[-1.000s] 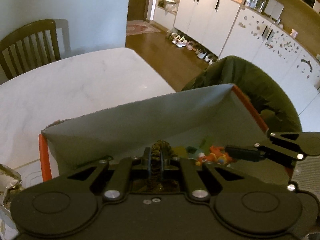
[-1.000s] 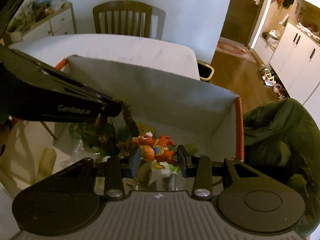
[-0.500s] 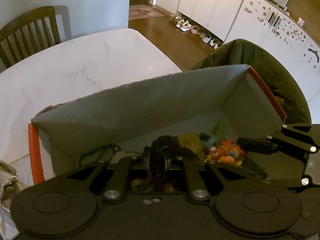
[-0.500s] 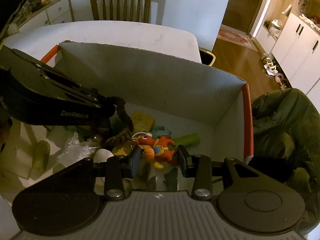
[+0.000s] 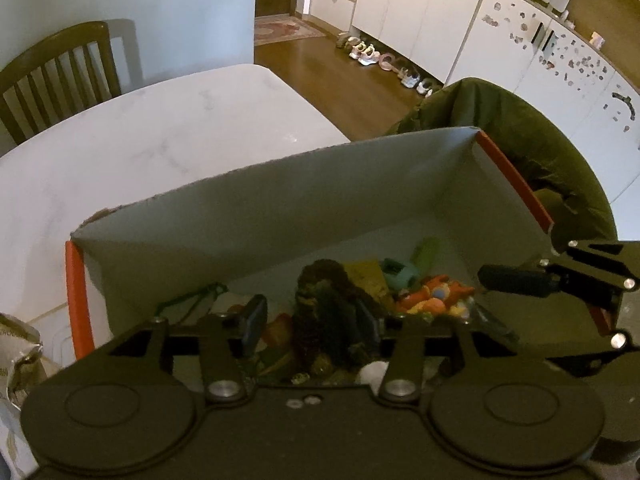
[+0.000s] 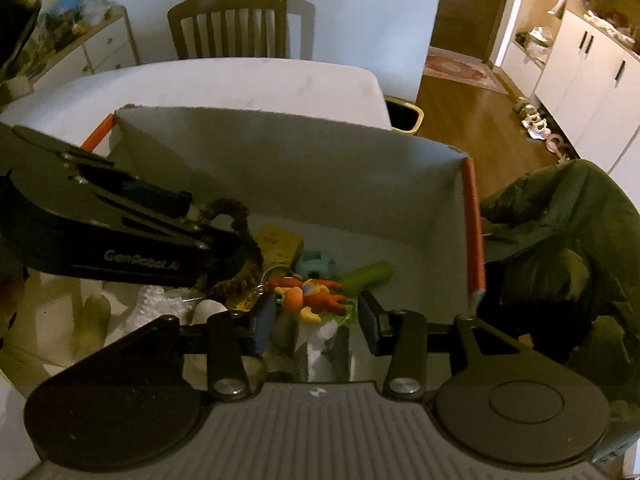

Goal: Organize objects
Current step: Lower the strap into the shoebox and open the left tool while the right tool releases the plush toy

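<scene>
Both grippers reach down into a white cardboard box (image 5: 280, 208) with orange edges (image 6: 300, 168). My left gripper (image 5: 311, 322) has its jaws opening; a brown braided cord (image 5: 324, 300) stands loose between them, close to the right finger. In the right wrist view the same cord (image 6: 250, 256) curls just past the left gripper (image 6: 196, 220). My right gripper (image 6: 317, 320) is also opening. An orange toy figure (image 6: 310, 296) lies between its fingertips among the box's contents, with a gap on its right side.
The box also holds a yellow block (image 6: 280, 242), a teal piece (image 6: 318, 264) and a green tube (image 6: 370, 276). It rests on a white marble table (image 5: 140, 148). A green jacket (image 6: 560, 232) hangs beside the box, and a wooden chair (image 6: 228, 24) stands behind the table.
The left jaws were shut on the braided cord and have spread off it. The right jaws have widened a little around the orange figure, which has settled among the other things in the box.
</scene>
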`<state>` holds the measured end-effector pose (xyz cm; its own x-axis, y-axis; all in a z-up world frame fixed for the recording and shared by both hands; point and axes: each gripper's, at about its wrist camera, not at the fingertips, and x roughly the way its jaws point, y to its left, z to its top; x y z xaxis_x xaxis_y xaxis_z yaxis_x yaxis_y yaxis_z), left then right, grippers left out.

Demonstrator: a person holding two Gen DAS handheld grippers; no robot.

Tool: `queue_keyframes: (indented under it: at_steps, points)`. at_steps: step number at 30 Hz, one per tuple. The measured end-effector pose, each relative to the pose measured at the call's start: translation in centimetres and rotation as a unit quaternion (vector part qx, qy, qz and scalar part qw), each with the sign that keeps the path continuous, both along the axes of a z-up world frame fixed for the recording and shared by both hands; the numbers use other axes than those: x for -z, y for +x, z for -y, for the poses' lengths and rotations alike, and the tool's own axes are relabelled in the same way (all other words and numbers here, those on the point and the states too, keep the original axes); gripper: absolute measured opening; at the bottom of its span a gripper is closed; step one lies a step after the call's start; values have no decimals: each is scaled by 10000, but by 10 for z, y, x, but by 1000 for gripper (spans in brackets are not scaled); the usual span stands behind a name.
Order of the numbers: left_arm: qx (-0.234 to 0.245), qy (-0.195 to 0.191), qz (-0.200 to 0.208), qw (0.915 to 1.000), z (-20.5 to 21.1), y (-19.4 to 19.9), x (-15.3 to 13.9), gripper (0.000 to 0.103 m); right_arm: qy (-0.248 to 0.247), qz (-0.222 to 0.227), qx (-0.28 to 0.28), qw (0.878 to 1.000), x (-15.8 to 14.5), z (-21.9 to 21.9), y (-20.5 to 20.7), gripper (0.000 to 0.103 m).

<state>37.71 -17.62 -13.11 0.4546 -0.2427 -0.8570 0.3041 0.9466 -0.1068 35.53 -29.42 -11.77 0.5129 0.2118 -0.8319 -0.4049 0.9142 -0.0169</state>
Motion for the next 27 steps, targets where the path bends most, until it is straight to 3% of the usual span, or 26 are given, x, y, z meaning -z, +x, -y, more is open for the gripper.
queue_keyframes:
  at_steps: [3, 19, 27]
  points:
    - [19, -4, 137, 9999, 0, -6, -7, 60, 166, 78, 84, 9998, -9, 7, -4, 48]
    - [112, -265, 801, 9964, -14, -56, -62, 65, 910, 542, 227, 9941, -60, 32, -38, 52]
    - [91, -516, 1115, 9924, -28, -87, -90, 72, 1335, 681, 129, 9886, -85, 37, -64, 58]
